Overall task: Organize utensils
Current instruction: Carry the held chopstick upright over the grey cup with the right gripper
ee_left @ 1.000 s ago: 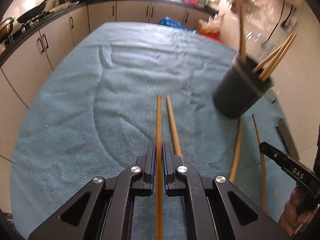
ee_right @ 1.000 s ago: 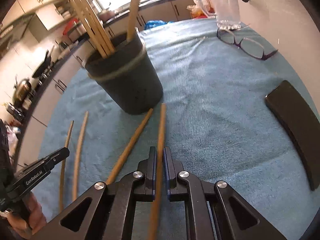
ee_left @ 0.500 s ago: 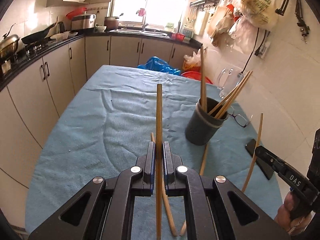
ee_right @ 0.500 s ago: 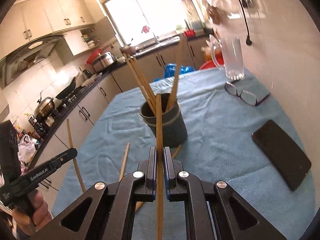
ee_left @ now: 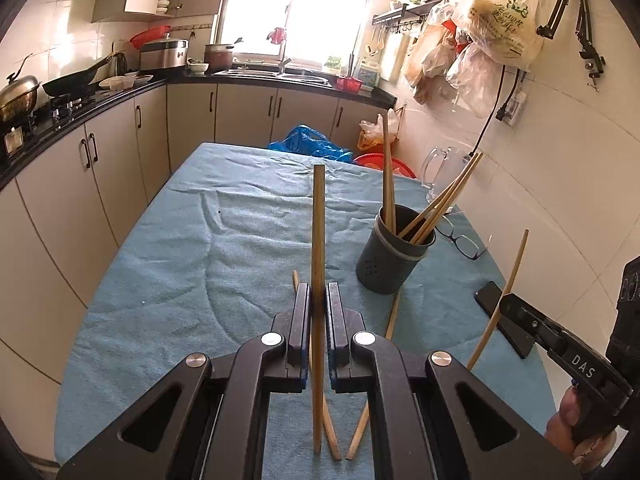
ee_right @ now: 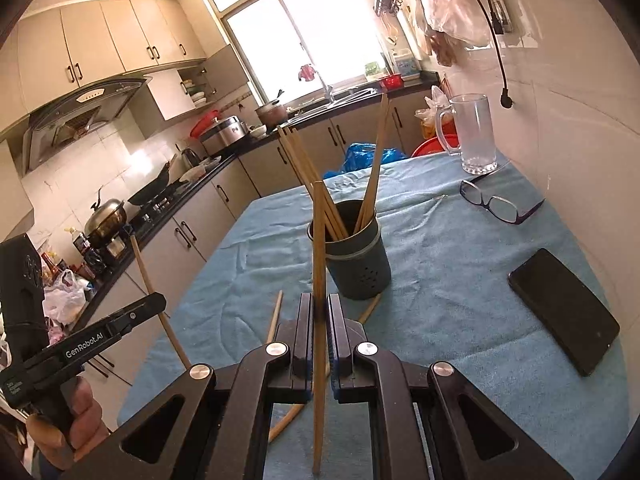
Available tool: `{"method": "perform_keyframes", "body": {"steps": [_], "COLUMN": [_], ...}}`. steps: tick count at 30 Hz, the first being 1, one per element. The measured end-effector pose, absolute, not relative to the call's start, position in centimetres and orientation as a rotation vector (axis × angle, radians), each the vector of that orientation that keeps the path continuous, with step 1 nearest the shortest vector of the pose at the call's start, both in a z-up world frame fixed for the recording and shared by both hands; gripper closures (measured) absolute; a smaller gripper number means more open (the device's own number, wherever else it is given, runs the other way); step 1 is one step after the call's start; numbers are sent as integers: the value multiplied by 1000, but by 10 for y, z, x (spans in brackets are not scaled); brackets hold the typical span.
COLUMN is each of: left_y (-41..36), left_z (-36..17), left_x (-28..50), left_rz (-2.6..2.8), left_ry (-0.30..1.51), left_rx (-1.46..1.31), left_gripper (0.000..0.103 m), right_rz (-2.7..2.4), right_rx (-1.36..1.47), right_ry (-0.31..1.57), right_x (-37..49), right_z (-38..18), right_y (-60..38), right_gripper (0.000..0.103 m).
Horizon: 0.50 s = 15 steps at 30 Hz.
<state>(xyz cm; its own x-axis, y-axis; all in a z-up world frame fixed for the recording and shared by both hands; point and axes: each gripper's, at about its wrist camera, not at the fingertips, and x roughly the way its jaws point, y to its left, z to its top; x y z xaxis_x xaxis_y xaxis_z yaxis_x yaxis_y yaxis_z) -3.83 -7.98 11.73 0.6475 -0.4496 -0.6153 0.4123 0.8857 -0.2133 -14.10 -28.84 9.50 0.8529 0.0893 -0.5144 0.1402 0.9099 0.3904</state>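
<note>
both hand-held grippers (ee_left: 318,300) (ee_right: 319,312) hold chopsticks (ee_left: 319,232) (ee_right: 319,248) upright.

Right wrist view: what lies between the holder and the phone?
Only bare blue cloth lies between the holder and the phone; the right wrist view shows it.

The left gripper (ee_left: 319,300) is clamped tight on a chopstick (ee_left: 318,232), its jaws pressed against the stick from both sides as it points forward and downward. The right gripper (ee_right: 319,308) is likewise closed on a second chopstick (ee_right: 319,248), aimed down at a similar slant. A hand (ee_left: 568,424) grips the right tool's handle at lower right, and the other hand (ee_right: 76,420) holds the left tool's handle at lower left.
</note>
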Motion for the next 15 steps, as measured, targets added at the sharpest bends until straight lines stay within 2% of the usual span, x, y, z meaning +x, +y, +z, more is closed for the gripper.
{"method": "perform_keyframes", "body": {"steps": [15], "left_y": [-78], "left_z": [124], "left_x": [-41], "left_rz": [-497], "left_ry": [700], "left_rx": [-64], "left_gripper": [97], "right_rz": [-24], "right_rx": [431], "right_ry": [537], "right_x": [-143], "right_z": [102], "right_y": [-288], "right_gripper": [96]}}
